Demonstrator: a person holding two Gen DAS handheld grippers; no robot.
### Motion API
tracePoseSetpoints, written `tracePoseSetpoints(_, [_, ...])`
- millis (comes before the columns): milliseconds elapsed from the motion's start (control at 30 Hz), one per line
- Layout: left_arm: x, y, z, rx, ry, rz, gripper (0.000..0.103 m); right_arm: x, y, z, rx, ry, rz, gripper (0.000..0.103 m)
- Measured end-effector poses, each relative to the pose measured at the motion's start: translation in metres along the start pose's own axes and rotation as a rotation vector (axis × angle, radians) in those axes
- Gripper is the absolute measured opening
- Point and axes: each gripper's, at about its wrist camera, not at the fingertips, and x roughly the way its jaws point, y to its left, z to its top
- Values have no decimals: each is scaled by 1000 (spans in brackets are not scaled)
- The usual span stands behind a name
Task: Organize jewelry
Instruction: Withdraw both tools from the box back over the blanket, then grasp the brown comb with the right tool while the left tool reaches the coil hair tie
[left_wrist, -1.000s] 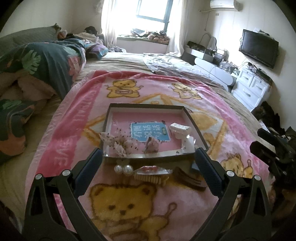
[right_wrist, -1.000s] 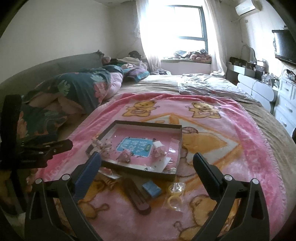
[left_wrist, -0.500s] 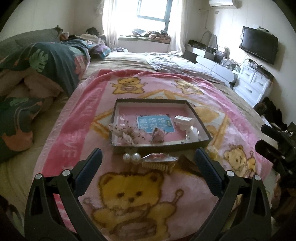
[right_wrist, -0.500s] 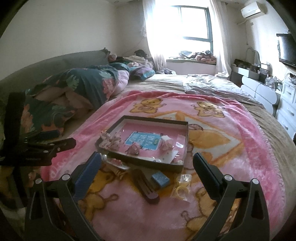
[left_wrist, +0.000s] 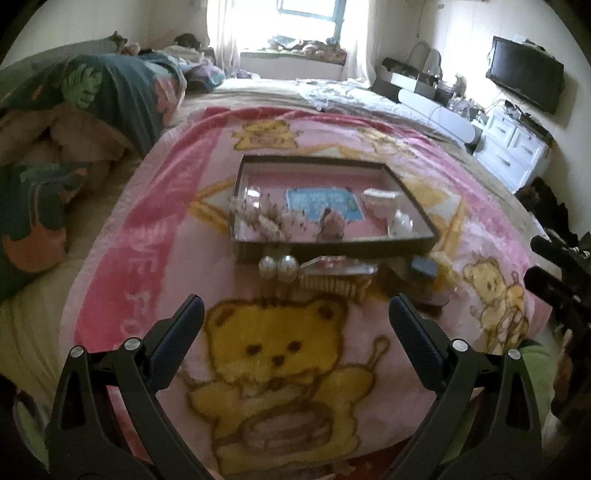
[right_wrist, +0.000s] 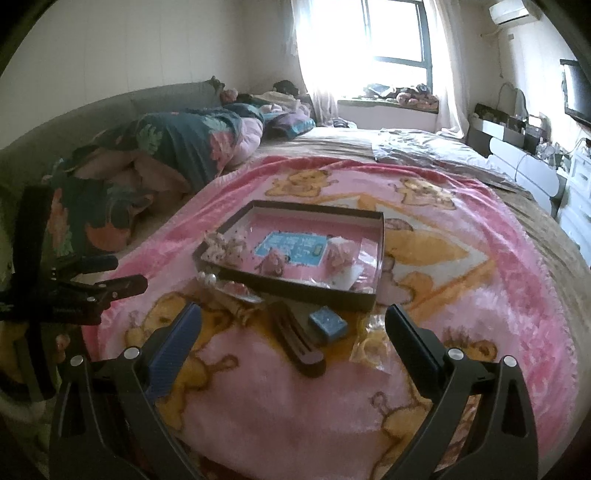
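A shallow dark-rimmed box (left_wrist: 332, 248) with a pink floor lies on the pink bear blanket (left_wrist: 280, 354); it also shows in the right wrist view (right_wrist: 295, 290). Several hair ornaments lie inside it. In front of the box lie a pearl pair (left_wrist: 277, 266), a beige comb clip (left_wrist: 332, 285), a dark brown clip (right_wrist: 297, 341), a small blue box (right_wrist: 328, 323) and a clear bag with yellow rings (right_wrist: 371, 349). My left gripper (left_wrist: 295, 317) is open and empty, short of the pearls. My right gripper (right_wrist: 293, 323) is open and empty, above the brown clip.
A folded floral quilt (left_wrist: 88, 107) lies to the left on the bed. A white dresser (left_wrist: 513, 147) and a wall TV (left_wrist: 524, 83) stand to the right. The window (right_wrist: 395, 33) is at the far end. The left gripper shows at the left of the right wrist view (right_wrist: 92, 286).
Both grippers have drawn back from the box, so it looks smaller and farther. Their jaws stay open. The loose items have not moved.
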Motion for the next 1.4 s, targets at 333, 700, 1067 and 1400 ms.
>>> tracePoseSetpoints(333, [20, -6, -25, 31, 72, -22, 93, 13, -2, -26, -7, 71, 2, 99])
tracePoseSetpoints(700, [46, -13, -31, 28, 120, -47, 93, 42, -9, -48, -7, 148, 27, 98])
tracePoseSetpoints(1067, [77, -22, -10, 10, 143, -108, 85, 102, -8, -51, -55, 236, 50, 79])
tracePoseSetpoints(1400, [114, -40, 12, 29, 171, -124, 84, 135, -12, -51, -51, 256, 91, 65])
